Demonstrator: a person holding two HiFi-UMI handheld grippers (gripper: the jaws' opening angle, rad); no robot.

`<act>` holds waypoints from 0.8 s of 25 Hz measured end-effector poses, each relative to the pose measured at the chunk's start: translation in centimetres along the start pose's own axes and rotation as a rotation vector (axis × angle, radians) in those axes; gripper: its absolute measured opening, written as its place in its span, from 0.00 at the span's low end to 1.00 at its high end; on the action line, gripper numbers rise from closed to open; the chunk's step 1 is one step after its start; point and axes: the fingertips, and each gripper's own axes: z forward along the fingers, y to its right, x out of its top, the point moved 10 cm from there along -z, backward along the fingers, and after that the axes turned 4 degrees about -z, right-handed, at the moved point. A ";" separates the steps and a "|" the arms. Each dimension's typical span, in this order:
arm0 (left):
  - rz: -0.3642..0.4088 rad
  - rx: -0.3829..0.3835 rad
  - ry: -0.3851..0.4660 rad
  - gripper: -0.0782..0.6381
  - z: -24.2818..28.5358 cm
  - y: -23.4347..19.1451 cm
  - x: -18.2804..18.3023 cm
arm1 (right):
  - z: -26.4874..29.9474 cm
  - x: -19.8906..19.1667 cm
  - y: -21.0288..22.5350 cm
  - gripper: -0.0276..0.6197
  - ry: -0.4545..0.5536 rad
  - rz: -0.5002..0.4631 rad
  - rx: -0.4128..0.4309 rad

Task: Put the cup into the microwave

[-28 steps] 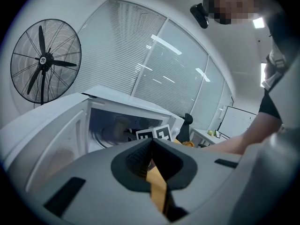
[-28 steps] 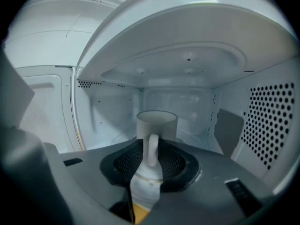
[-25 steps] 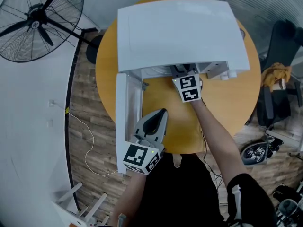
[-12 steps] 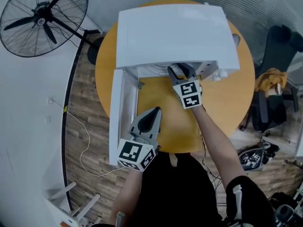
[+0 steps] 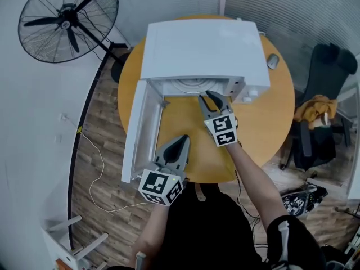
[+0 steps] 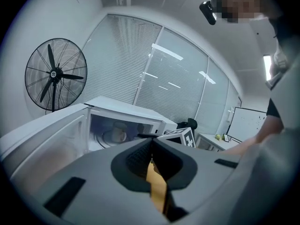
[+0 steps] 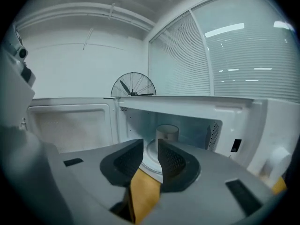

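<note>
The cup (image 7: 167, 132) stands upright on the round glass turntable (image 7: 152, 159) inside the microwave (image 5: 202, 49), toward the back of the cavity. It is apart from both grippers. The left gripper view shows it too, small and pale behind the open front.

The right gripper (image 5: 208, 96) is just in front of the opening, over the yellow table (image 5: 264, 122), pointing into the cavity. Its 2 jaws stand apart and are closing, with nothing between them. Only the turntable and the cup show beyond the gap, well back from the pads.

The left gripper (image 5: 183, 140) is nearer the person, its jaws pressed together on nothing. It sits just beside the door (image 5: 135, 131), which is swung fully open to the left with its free edge toward the person.

By the look of it the placing step is done: the cup is in and released. If the task counts the door, step 2 is shutting it, and that is not yet begun.

That move calls for the right gripper to get clear of the door's swing path. The left gripper is better placed to get behind the panel near its free edge and push it round to the front. A push that is too sharp could jolt the microwave and rock the cup.
</note>
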 end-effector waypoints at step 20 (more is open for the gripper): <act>0.010 -0.068 -0.025 0.10 -5.5 2.0 -2.1 | -11.3 2.2 -7.0 0.09 0.039 0.049 0.017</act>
